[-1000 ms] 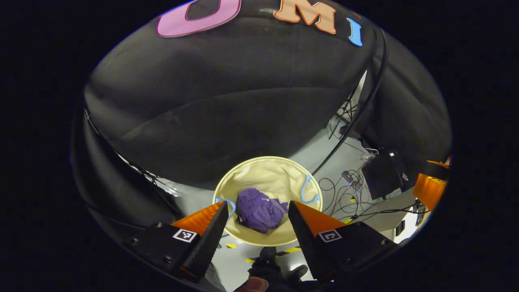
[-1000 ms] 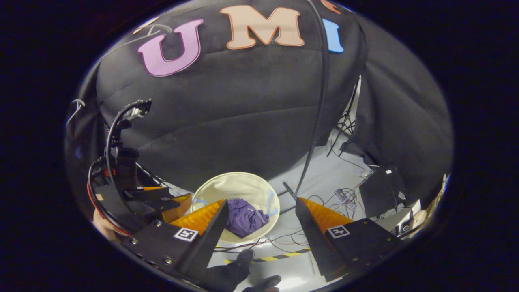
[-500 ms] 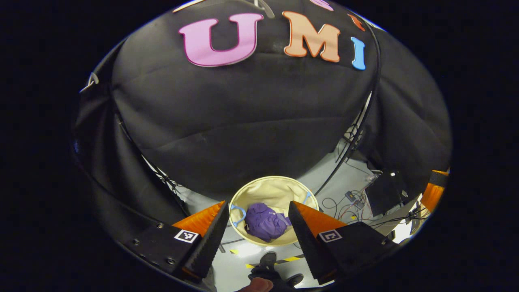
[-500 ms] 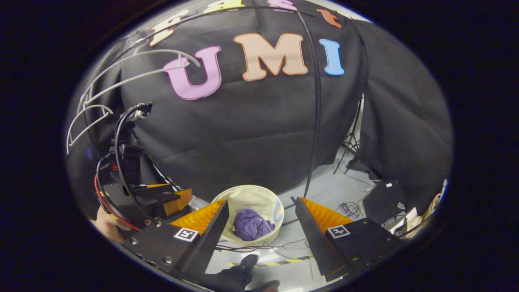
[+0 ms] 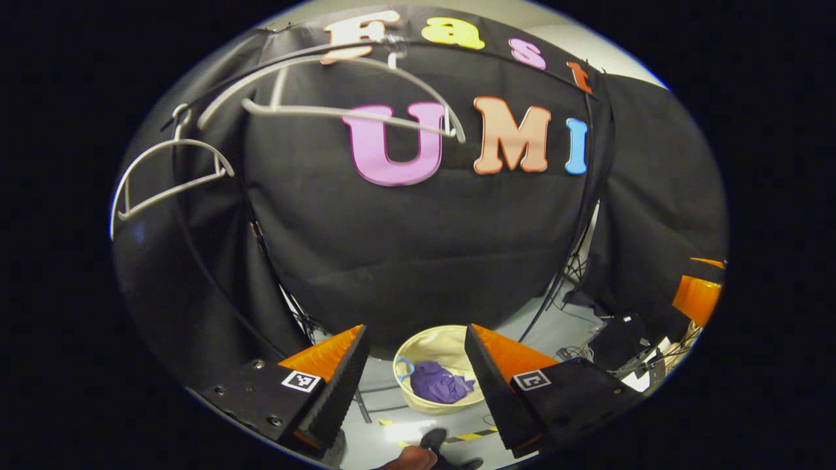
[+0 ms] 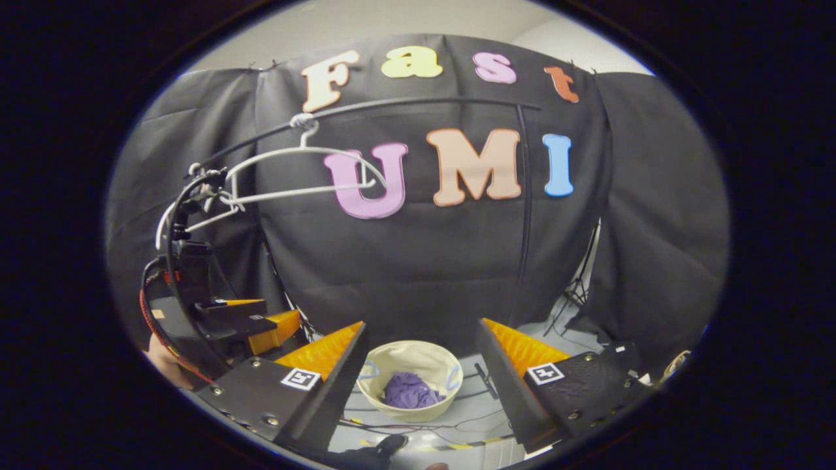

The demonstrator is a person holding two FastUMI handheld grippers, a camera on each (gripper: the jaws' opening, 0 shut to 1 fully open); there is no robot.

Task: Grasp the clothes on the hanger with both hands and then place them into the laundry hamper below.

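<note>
Below my two spread, empty jaws, the purple garment (image 5: 439,383) lies crumpled in the cream laundry hamper (image 5: 436,344) (floor-standing).

In front of you hangs the black cloth wall (image 6: 424,274), creased and drooping in folds. A thin black rail (image 6: 418,102) arcs across its upper part, and a black upright pole (image 6: 524,209) drops from the rail's right end to the floor. Above the cloth you see a strip of pale plain wall (image 6: 405,32). Down below, the grey floor (image 6: 483,408) is strewn with loose thin cables (image 5: 575,352), and a yellow-and-black striped tape strip (image 5: 467,435) lies across it. To your right, a dark box (image 5: 617,339) sits on the floor near the cloth's edge. A dark shoe (image 6: 385,445) shows at the bottom edge.
</note>
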